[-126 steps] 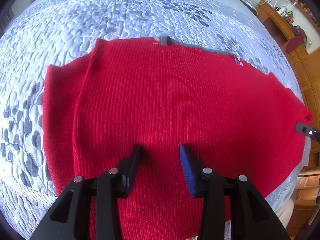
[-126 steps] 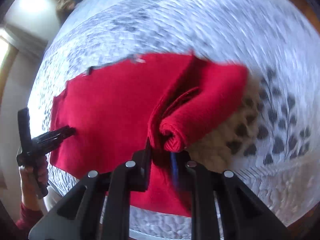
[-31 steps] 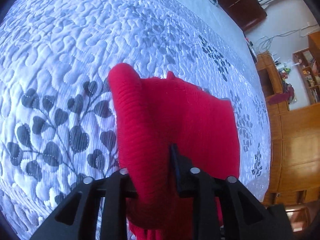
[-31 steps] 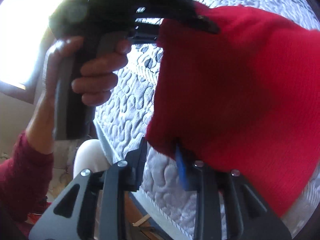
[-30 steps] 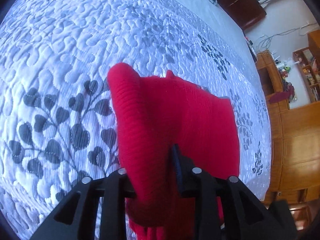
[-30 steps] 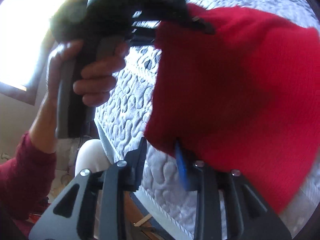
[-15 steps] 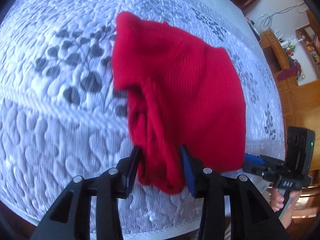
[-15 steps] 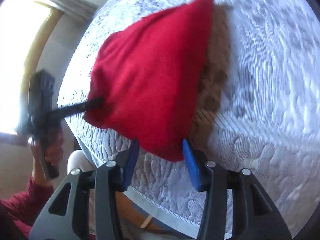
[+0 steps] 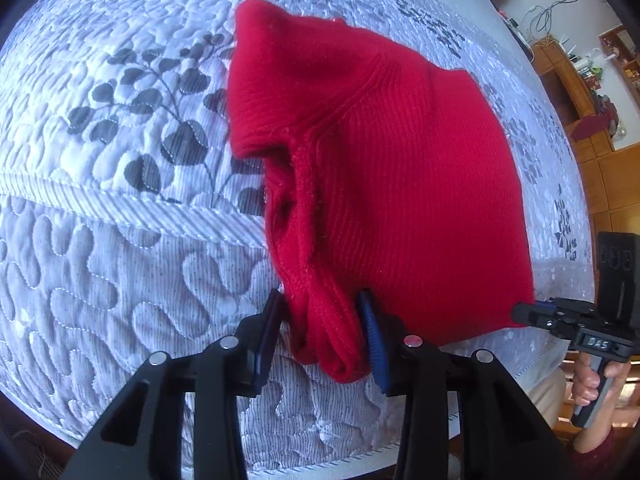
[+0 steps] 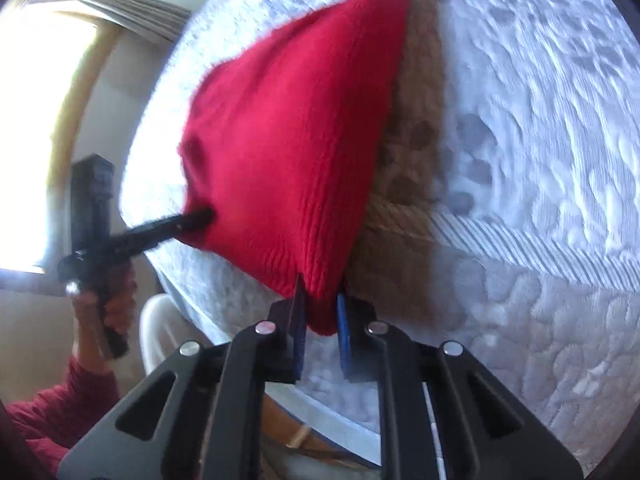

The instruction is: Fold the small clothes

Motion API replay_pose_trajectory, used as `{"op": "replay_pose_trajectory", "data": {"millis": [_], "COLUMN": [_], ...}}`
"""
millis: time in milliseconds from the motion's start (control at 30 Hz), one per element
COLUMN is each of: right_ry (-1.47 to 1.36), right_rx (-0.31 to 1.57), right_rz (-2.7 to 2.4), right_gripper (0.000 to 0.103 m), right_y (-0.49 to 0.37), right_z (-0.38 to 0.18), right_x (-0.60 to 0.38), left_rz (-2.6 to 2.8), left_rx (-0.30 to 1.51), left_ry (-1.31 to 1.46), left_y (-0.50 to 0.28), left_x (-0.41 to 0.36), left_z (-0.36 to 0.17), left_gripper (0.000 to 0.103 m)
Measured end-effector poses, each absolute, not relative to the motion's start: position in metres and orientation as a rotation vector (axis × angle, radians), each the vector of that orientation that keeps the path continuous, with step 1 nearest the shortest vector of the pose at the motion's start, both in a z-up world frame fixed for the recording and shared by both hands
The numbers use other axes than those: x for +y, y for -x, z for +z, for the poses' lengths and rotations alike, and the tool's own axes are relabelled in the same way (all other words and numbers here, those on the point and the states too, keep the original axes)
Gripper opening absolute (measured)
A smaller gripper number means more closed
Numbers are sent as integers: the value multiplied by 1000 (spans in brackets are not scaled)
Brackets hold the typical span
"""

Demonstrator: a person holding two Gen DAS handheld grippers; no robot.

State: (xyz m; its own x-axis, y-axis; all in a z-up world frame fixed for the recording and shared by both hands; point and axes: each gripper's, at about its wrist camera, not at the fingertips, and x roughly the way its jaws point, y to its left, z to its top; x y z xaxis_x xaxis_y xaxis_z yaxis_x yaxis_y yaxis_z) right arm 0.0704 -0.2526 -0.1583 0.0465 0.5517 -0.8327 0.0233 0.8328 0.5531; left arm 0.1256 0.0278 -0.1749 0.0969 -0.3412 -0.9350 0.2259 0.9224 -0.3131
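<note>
A red knit sweater, folded into a thick bundle, lies on the grey-and-white quilted bedspread near its front edge. My left gripper has its jaws spread around the sweater's near left corner, with cloth between the blue pads. My right gripper has its jaws around the near right corner of the sweater, pads apart. The right gripper also shows in the left wrist view at the sweater's right corner. The left gripper shows in the right wrist view at the sweater's left corner.
The bed edge runs just below the grippers. Wooden furniture with shelves stands at the right. A bright window is at the left in the right wrist view. The person's hand and red sleeve are lower left.
The sweater has been lowered from the air onto the bedspread. Both grippers' jaws have widened from a tight pinch on the cloth, and the two grippers have moved apart.
</note>
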Motion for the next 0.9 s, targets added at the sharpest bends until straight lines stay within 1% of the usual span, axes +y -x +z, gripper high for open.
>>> {"op": "replay_pose_trajectory", "data": {"millis": [67, 133, 200, 267, 300, 333, 433, 567, 767, 867, 900], "right_ry": [-457, -415, -391, -381, -375, -372, -367, -351, -392, -417, -424], "right_rx": [1501, 1497, 1480, 1457, 1444, 1421, 1389, 1380, 1412, 1423, 1422], "right_rz": [431, 453, 481, 497, 497, 492, 474, 418, 396, 404, 406], "right_gripper": [13, 16, 27, 30, 35, 37, 37, 37, 39, 39, 41], "right_y": [-74, -76, -79, -84, -87, -95, -121, -169, -227, -242, -244], "right_z": [-170, -164, -152, -139, -133, -123, -109, -106, -129, -141, -144], "right_x": [-246, -243, -245, -250, -254, -261, -273, -286, -293, -297, -298], "left_rz": [-421, -432, -460, -445, -431, -411, -361, -441, -577, -633, -651], "left_rx": [1414, 1417, 1421, 1405, 1385, 1359, 1279, 1272, 1281, 1287, 1292], "left_ry": [105, 108, 98, 92, 92, 89, 68, 81, -58, -122, -138], "left_y": [-128, -128, -129, -136, -142, -149, -183, -238, -304, -319, -323], "left_x": [29, 30, 35, 46, 53, 59, 62, 34, -33, -55, -60], "left_z": [-177, -173, -163, -151, -143, -135, -112, -100, -119, -133, -137], "left_gripper": [42, 42, 42, 44, 44, 44, 44, 44, 44, 44, 44]}}
